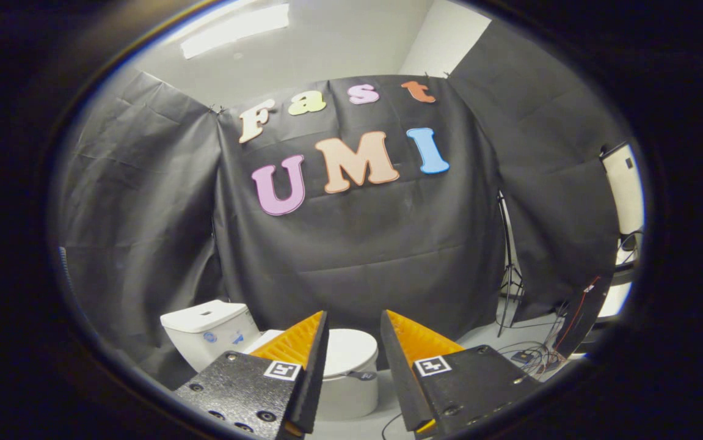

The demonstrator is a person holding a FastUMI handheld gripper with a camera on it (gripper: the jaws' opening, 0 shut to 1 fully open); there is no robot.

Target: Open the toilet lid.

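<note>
A white toilet stands on the floor beyond my fingers, against the black cloth wall. Its tank point(207, 330) is to the left of the left finger. The closed lid point(351, 351) lies flat on the bowl point(351, 394) and shows in the gap between the fingers, well ahead of them. A small dark tab sits at the lid's front right edge. My gripper point(354, 318) is open, its fingers point(302, 342) apart with nothing between them, held above and short of the toilet.
A light stand tripod point(510, 269) rises to the right of the toilet. Cables and small devices point(537, 354) lie on the pale floor at the right. A white panel point(625, 183) shows past the cloth's right edge.
</note>
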